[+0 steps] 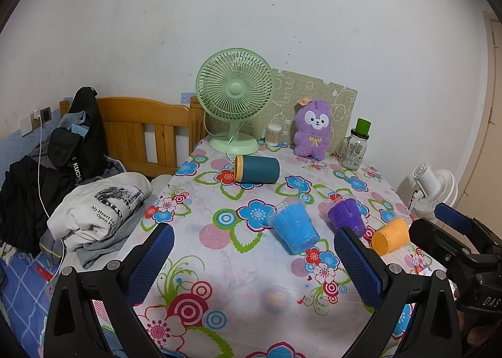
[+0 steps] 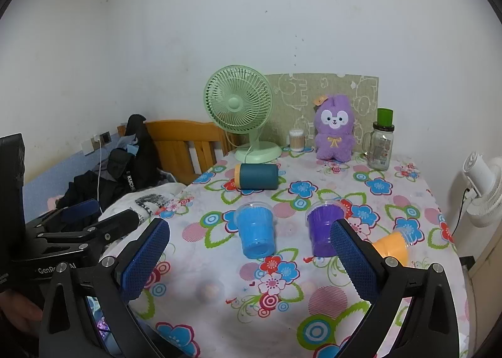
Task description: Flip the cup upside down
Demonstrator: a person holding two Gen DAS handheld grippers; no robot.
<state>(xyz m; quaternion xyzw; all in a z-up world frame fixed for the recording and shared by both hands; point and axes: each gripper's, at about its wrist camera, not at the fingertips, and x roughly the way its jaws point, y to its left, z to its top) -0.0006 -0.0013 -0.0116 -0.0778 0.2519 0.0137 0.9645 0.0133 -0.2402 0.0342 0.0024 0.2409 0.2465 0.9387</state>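
"KUCHE" reads on a black strap (image 1: 76,173) beside the bed; both the left gripper (image 1: 254,259) and right gripper (image 2: 249,259) gape empty above toppled blue cup (image 1: 293,227), purple cup (image 1: 346,215) and orange cup (image 1: 390,236).

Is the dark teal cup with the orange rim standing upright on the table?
No, the teal cup lies on its side on the tablecloth, orange rim pointing left.

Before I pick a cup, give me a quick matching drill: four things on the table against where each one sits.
Things:
1. teal cup
2. blue cup
3. orange cup
4. glass jar

Places:
A. far right of the cup row
B. back right, beside the purple plush
C. on its side in front of the green fan
D. left of the purple cup

Pairs: 1-C, 2-D, 3-A, 4-B
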